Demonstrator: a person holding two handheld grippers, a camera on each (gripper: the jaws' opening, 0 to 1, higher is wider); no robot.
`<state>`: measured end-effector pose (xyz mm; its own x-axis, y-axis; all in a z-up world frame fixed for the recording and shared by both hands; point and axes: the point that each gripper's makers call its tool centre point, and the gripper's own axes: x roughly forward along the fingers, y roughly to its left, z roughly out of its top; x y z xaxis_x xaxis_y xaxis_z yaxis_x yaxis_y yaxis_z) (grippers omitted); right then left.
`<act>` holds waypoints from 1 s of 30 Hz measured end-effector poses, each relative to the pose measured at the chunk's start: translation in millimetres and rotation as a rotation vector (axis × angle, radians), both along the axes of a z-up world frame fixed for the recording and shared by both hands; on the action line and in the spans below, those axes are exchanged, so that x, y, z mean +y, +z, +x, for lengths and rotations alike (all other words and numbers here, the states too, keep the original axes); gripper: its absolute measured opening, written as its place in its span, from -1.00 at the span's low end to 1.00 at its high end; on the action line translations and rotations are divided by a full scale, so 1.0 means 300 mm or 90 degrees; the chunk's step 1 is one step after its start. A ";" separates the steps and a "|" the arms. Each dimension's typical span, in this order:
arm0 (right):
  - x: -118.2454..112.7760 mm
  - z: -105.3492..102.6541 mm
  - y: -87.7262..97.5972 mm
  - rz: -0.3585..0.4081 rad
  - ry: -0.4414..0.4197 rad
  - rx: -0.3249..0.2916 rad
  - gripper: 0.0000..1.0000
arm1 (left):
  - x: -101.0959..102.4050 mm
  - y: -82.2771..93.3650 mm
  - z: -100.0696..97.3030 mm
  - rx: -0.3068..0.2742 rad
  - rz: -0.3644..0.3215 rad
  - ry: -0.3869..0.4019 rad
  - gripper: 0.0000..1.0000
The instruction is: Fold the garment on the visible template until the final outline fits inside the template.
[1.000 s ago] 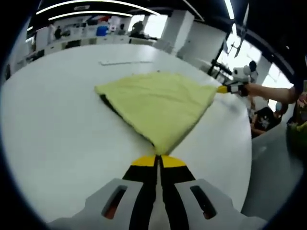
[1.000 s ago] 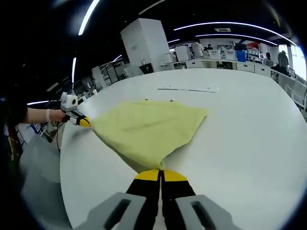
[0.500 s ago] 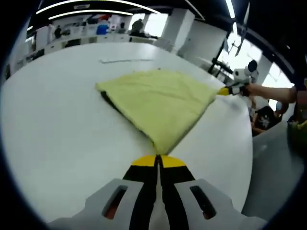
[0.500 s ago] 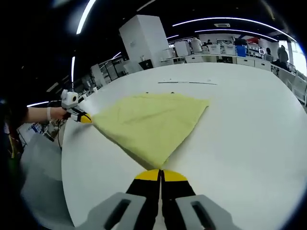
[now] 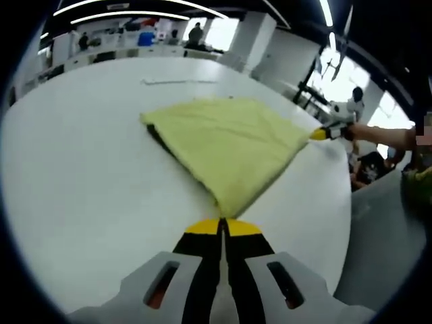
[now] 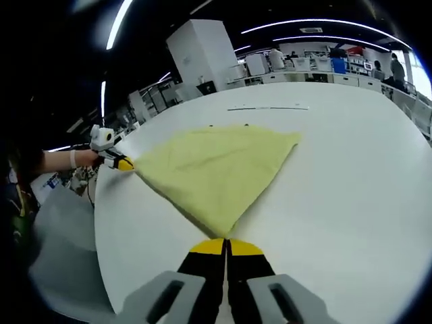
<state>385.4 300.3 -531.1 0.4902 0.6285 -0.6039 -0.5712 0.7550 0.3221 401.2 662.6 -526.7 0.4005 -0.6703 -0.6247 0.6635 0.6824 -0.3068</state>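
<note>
Two tools held one yellow garment (image 5: 229,145) by neighbouring corners, low over a white bench (image 5: 81,182).

Left gripper view: left tool (image 5: 222,226) had its yellow-tipped jaws pressed together on the near corner of the cloth, which tapered to a point right at the tips. From there the garment fanned out across the bench, flat, with a dark edge showing under its left side. At the far right corner of the cloth the right tool (image 5: 318,133) pinched the fabric, with a person's hand (image 5: 361,130) and forearm behind it. A thin pale strip (image 5: 177,82) lay on the bench beyond the garment, well apart from it.

Right gripper view: right tool (image 6: 226,246) likewise had its jaws closed with no gap, on the near point of the garment (image 6: 216,169). Cloth spread away in a rough triangle over the bench (image 6: 351,189). At its far left corner the left tool (image 6: 125,164) gripped the edge, a hand (image 6: 94,156) behind it. The thin strip (image 6: 266,107) lay past the far edge of the cloth, not touching.

Template outline: could not make it out. Background was an open workroom with white cabinets and ceiling light strips.
</note>
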 end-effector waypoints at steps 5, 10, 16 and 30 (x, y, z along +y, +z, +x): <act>-0.001 -0.068 -0.003 0.003 0.000 0.008 -1.00 | 0.008 0.000 -0.057 0.009 -0.001 -0.005 -1.00; -0.004 -0.115 -0.009 0.013 -0.013 0.015 -1.00 | 0.007 -0.003 -0.110 0.019 0.000 -0.012 -1.00; -0.002 -0.160 -0.011 0.017 -0.015 0.022 -1.00 | 0.003 -0.001 -0.155 0.027 -0.008 -0.005 -1.00; -0.009 -0.161 -0.015 0.023 -0.022 0.028 -1.00 | 0.012 -0.005 -0.161 0.035 -0.016 0.017 -1.00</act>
